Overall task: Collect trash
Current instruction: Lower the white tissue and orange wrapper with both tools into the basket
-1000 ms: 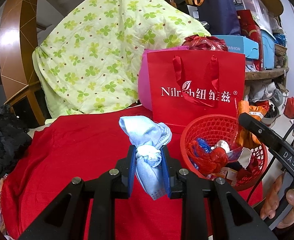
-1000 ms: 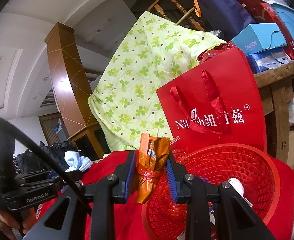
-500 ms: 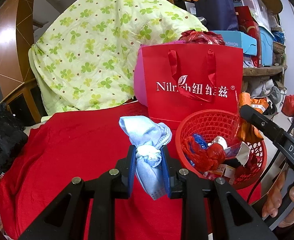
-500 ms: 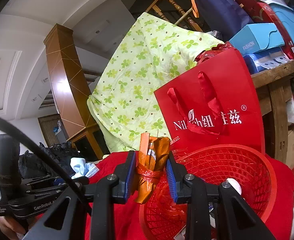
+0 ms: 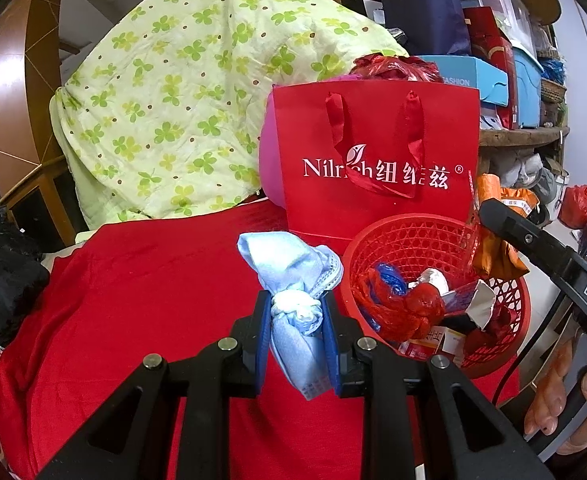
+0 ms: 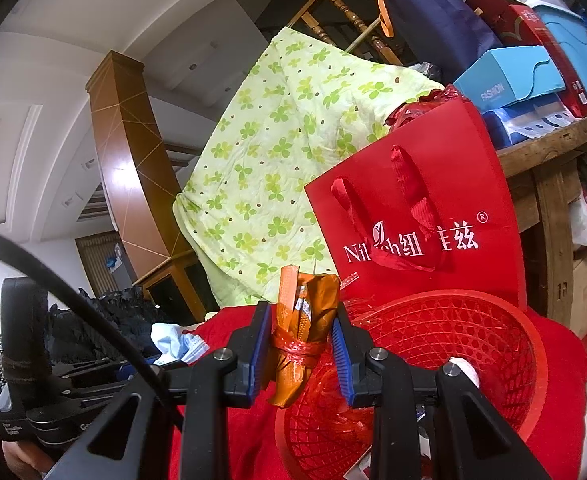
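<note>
Left gripper (image 5: pixel 296 334) clamped on a knotted blue face mask (image 5: pixel 293 300), held above the red cloth (image 5: pixel 141 280) just left of the red basket (image 5: pixel 421 240); best carried rightward over the rim before letting go. Right gripper (image 6: pixel 300 350) clenched on an orange wrapper bundle (image 6: pixel 301 328), poised at the basket's (image 6: pixel 493 344) near edge; worth nudging inward before release.

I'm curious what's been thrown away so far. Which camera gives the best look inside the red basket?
The left wrist view: it looks down into the red basket, showing red and blue plastic, white paper and small packets. The right wrist view sees the basket from low at its rim, mostly mesh wall, with the orange wrapper blocking part.
</note>
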Action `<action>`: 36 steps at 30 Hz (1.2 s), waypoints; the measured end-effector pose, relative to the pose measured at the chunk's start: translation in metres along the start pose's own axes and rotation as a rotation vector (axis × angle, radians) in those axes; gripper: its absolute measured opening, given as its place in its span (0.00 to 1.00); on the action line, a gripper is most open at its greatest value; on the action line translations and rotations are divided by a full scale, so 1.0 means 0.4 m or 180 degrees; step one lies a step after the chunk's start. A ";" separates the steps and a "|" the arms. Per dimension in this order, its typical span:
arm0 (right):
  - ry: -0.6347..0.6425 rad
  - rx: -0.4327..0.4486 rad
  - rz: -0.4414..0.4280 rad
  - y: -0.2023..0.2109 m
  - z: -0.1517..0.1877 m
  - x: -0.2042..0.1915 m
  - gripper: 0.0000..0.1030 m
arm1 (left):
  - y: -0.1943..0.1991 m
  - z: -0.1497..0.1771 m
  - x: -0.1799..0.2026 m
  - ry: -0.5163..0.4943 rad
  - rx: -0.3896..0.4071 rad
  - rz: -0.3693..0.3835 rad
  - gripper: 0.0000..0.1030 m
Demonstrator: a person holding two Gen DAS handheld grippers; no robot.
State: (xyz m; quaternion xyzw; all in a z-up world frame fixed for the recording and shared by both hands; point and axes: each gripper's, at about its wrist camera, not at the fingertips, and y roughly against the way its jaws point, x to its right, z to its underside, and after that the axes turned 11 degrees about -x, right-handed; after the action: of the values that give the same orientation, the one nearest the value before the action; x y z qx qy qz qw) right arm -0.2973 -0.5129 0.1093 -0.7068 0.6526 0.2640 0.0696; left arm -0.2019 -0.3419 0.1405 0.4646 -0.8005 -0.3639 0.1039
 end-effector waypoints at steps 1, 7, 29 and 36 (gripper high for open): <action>-0.0001 0.0001 0.0001 0.000 0.000 0.000 0.30 | -0.001 0.000 0.001 -0.0003 -0.0001 0.0004 0.25; -0.0049 0.0009 0.0009 0.009 0.000 0.005 0.30 | -0.010 -0.005 0.011 -0.0029 -0.0016 0.0037 0.25; -0.0086 0.0025 0.0018 0.017 -0.001 0.015 0.30 | -0.042 0.002 0.038 -0.0091 -0.0122 0.0142 0.25; -0.0131 0.0040 0.0037 0.024 0.003 0.017 0.30 | -0.050 0.004 0.054 -0.0129 -0.0152 0.0182 0.25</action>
State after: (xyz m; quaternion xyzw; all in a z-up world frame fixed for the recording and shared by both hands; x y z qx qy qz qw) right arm -0.3069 -0.5199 0.1074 -0.6970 0.6568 0.2748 0.0859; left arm -0.2009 -0.3649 0.1221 0.4315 -0.8065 -0.3892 0.1090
